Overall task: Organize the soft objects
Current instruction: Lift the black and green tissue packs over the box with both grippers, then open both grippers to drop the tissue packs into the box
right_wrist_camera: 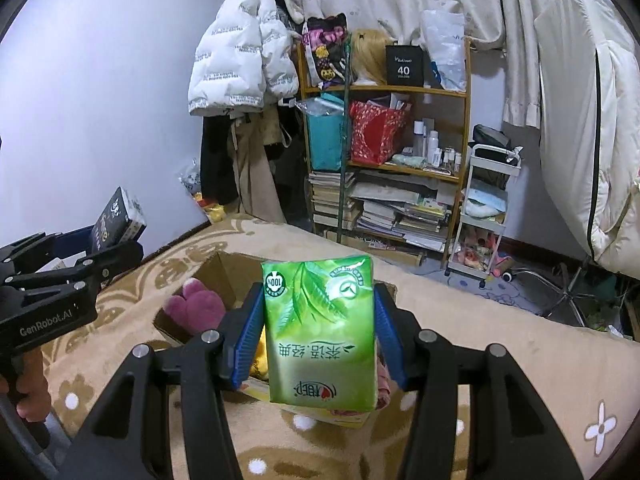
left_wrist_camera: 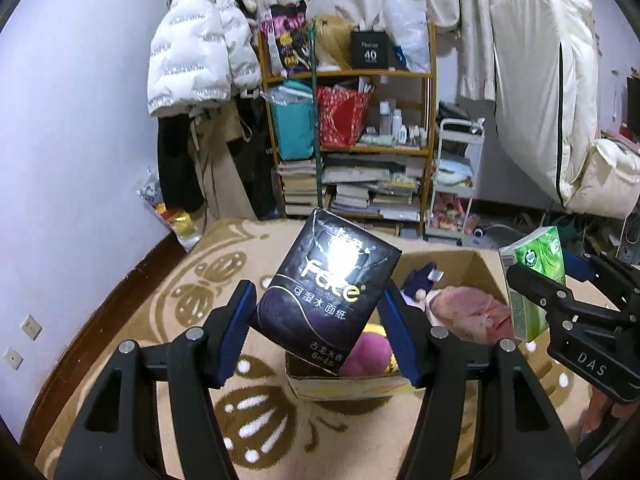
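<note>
Your left gripper (left_wrist_camera: 316,312) clamps the black tissue pack (left_wrist_camera: 326,292); your right gripper (right_wrist_camera: 320,330) clamps the green tissue pack (right_wrist_camera: 322,330). The cardboard box (left_wrist_camera: 486,270) at 12 o'clock already holds plush toys (left_wrist_camera: 470,308); both packs remain to be placed.

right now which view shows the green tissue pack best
The right wrist view: the green tissue pack faces the camera, clamped in the right gripper. The left wrist view shows only its side at the right edge.

wooden shelf (right_wrist_camera: 384,168) of books, white puffer jacket (right_wrist_camera: 236,60), white cart (right_wrist_camera: 484,216), patterned blanket (left_wrist_camera: 132,320)
</note>
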`<state>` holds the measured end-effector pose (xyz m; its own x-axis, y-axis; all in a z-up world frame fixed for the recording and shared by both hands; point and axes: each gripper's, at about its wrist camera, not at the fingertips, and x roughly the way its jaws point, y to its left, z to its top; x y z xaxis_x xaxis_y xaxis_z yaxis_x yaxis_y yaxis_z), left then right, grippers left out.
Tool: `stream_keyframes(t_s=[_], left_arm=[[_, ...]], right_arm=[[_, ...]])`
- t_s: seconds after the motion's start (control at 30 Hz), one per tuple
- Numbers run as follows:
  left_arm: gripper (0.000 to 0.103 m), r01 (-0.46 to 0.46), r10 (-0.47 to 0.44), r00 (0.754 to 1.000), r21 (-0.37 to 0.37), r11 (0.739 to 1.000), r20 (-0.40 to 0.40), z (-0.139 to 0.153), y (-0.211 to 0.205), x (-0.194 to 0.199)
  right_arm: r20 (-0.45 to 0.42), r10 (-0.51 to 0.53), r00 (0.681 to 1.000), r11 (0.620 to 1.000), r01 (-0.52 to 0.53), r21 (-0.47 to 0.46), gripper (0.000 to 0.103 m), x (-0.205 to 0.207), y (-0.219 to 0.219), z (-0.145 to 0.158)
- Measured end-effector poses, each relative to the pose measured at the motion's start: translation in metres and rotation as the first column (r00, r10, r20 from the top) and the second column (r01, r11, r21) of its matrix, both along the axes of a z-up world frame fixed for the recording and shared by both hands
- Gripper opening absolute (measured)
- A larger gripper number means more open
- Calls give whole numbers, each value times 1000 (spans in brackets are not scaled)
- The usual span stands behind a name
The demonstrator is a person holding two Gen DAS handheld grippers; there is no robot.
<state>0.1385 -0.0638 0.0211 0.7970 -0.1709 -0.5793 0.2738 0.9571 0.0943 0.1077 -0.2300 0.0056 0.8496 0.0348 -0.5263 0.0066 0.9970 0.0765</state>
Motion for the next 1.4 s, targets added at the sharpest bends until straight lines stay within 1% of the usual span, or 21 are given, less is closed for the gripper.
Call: stream_keyframes(t_s=[0.3,0.6,1.03,1.27,1.4], left_arm=[[61,4,-3,998,16,1000,-55,-25,-6,23],[62,20,-17,994,22,1000,-106,-43,-10,35],[62,53,-47,992,46,998,-119,-55,-18,41],[62,73,-69,990,29,997,-126,-59,-22,44],[62,101,-99,987,16,995,-127,-59,-25,43]], right_arm=[[-35,34,999,999,-33,19,56,19,-1,-26],[-42,80,996,997,-80,14,56,32,-1,-40],[-42,96,994,994,-94,45,56,40,-4,-47],[-38,99,994,987,-93,134,56,42,-16,-50],[-34,96,995,980,-89,177,56,43,-20,-52]])
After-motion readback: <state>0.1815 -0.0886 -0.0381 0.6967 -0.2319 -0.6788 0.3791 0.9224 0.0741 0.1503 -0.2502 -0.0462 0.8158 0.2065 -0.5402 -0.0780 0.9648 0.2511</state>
